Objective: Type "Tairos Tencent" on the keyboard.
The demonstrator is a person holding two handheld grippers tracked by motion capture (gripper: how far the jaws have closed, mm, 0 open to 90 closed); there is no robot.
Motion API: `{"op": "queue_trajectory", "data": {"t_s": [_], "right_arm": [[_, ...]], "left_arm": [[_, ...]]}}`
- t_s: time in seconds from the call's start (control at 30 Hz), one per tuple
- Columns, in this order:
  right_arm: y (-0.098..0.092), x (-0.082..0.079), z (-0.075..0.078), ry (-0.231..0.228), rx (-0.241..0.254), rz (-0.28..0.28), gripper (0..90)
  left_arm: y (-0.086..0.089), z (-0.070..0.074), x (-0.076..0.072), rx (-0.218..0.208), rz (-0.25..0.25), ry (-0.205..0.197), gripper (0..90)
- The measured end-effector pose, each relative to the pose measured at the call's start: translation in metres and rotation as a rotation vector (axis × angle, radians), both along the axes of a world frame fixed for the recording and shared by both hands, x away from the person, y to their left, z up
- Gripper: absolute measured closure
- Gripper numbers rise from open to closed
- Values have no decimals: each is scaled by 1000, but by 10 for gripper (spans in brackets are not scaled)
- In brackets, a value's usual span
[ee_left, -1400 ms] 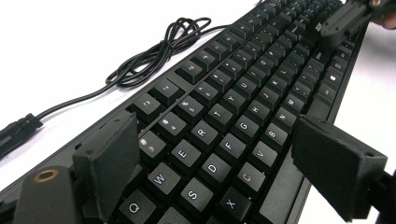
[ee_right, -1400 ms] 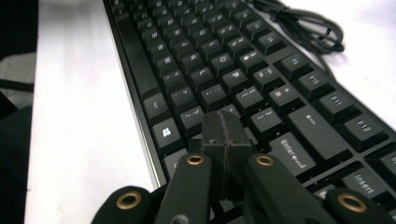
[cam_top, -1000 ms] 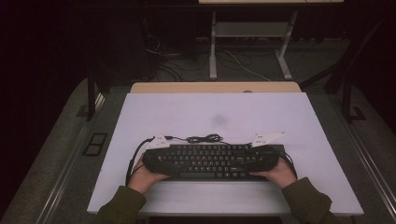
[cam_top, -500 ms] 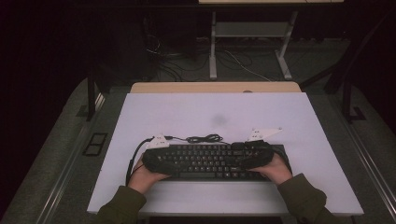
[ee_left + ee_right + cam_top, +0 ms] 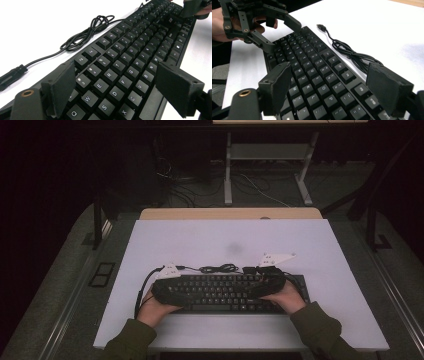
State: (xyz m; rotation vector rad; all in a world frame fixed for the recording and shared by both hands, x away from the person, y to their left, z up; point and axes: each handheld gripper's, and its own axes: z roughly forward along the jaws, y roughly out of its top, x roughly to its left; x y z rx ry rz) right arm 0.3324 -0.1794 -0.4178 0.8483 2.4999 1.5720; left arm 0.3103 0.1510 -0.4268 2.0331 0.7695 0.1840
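keyboard [image 5: 225, 292] near table [image 5: 220, 240] front edge | left gripper [image 5: 113, 92] wide, holding nothing | right gripper [image 5: 329, 92] just opened, holding nothing | room behind

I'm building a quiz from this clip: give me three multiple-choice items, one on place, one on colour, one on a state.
1. Where does the cable lie?
A. beyond the keyboard
B. on the keys
C. off the table

2. What colour is the keyboard?
A. white
B. black
C. red

3. How do the left hand-held gripper jaws stand?
A. clamped shut
B. wide apart over the keys
C. gripping the cable

Answers:
1 A, it is coiled on the table behind the far edge.
2 B, dark keys and frame.
3 B, both pads stand clear.
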Motion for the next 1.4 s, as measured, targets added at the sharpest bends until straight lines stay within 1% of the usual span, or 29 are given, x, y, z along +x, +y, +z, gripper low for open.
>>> {"op": "queue_trajectory", "data": {"t_s": [0.03, 0.07, 0.17, 0.23, 0.43, 0.5, 0.73, 0.9, 1.13, 1.4], "right_arm": [[2, 0, 0, 5, 0, -1, 199], [3, 2, 0, -7, 0, 2, 199], [7, 4, 0, 0, 4, 2, 200], [10, 6, -1, -4, -1, 5, 199], [19, 11, -2, -3, -1, 13, 199], [20, 12, -3, -1, 3, 14, 200], [24, 10, -6, 4, -3, 25, 200], [25, 10, -7, 10, -6, 26, 201], [27, 10, -8, 9, -8, 27, 202], [27, 10, -9, 10, -9, 31, 202]], "left_arm": [[0, 0, 0, -2, 0, 2, 169], [0, 0, 0, -5, -1, 3, 172], [1, 0, 1, -11, 4, 1, 181], [2, 1, 1, -17, 4, 0, 192], [2, 1, 3, -16, 3, -5, 248], [1, 1, 3, -22, 2, -6, 272], [-1, 0, 7, -20, -7, -3, 424], [-1, 0, 8, -11, 3, -3, 541], [0, 0, 11, -3, 15, 9, 708], [1, -2, 15, 16, 13, 31, 859]]}}
